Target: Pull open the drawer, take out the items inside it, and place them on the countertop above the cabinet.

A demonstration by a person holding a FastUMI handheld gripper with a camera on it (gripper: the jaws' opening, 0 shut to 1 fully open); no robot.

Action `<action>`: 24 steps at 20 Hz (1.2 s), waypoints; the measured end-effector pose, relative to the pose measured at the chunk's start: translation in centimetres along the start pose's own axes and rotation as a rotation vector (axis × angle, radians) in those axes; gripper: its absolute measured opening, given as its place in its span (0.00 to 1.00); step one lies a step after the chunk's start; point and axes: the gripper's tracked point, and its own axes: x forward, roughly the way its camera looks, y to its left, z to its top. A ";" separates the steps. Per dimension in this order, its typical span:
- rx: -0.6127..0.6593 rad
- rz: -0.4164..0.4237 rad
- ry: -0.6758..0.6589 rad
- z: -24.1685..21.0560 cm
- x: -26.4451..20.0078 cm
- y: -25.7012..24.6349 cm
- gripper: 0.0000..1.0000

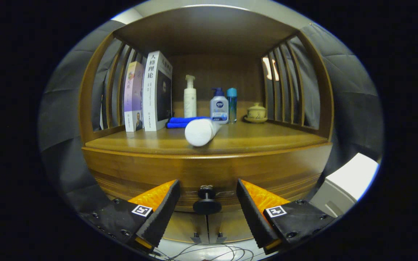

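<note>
**Drawer shut, knob between my fingers**

Drawer [209, 174] front sits flush with the cabinet, and its knob [207, 200] stands between my two fingers, touching neither. My claw [207, 206] is spread wide and grips nothing; I judge it is held this way so the fingers straddle the knob squarely, level with it, ready to close on its neck.

On the countertop [267, 139] above, a white tube [201, 132] lies on its side near the front edge, its cap end pointing at me. It rests just ahead of a folded blue cloth [181, 122]. Farther back stand two books [147, 94], leaning against the slatted side, then a pump bottle [189, 97], a squat dispenser [219, 110], a slim blue bottle [232, 104] and a lidded cup [256, 112] on its saucer.

I cannot see inside the drawer, so whether anything remains in it I cannot tell. The scene fits two readings: a drawer yet to be pulled with its goods inside, or one emptied and pushed closed, the tube being what came out. Lying loose and alone while the rest stands in a row, the tube hints at the second, but only hints.
</note>
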 end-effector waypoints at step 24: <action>-0.134 -0.070 -0.160 9.7 -19.1 1.0 0.97</action>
